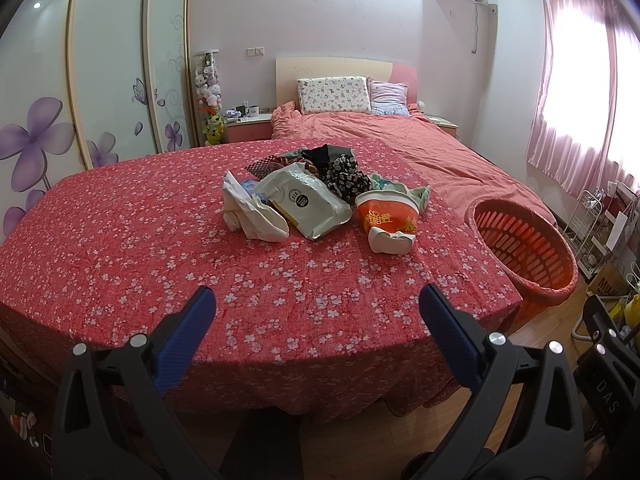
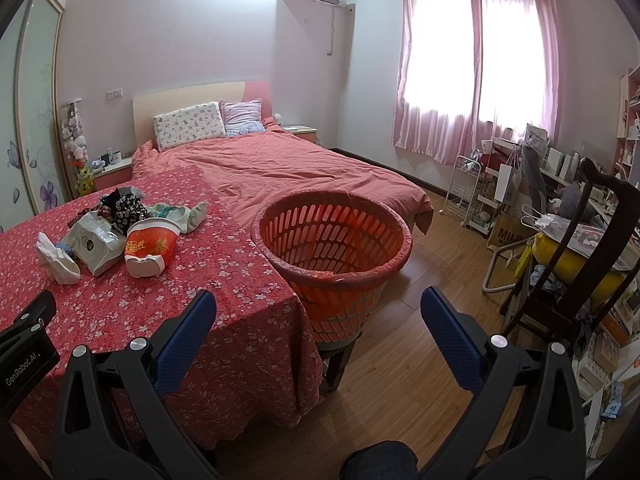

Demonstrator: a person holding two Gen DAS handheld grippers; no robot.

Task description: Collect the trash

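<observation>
A pile of trash lies on a table with a red flowered cloth (image 1: 120, 240): a crushed orange paper cup (image 1: 387, 218), a pale wet-wipe pack (image 1: 306, 200), crumpled white paper (image 1: 250, 212) and dark patterned cloth scraps (image 1: 342, 174). An orange slotted basket (image 1: 524, 246) stands at the table's right edge. My left gripper (image 1: 316, 312) is open and empty, over the table's near edge, short of the pile. My right gripper (image 2: 318, 312) is open and empty, in front of the basket (image 2: 332, 236). The cup (image 2: 150, 246) and pack (image 2: 96, 246) show at the left there.
A bed with a pink duvet (image 2: 288, 168) lies behind the table. A wardrobe with flower doors (image 1: 100, 80) is on the left. A dark wooden chair (image 2: 576, 264), a white rack (image 2: 466, 188) and a cluttered desk stand on the right. Wooden floor (image 2: 420, 320) lies beside the basket.
</observation>
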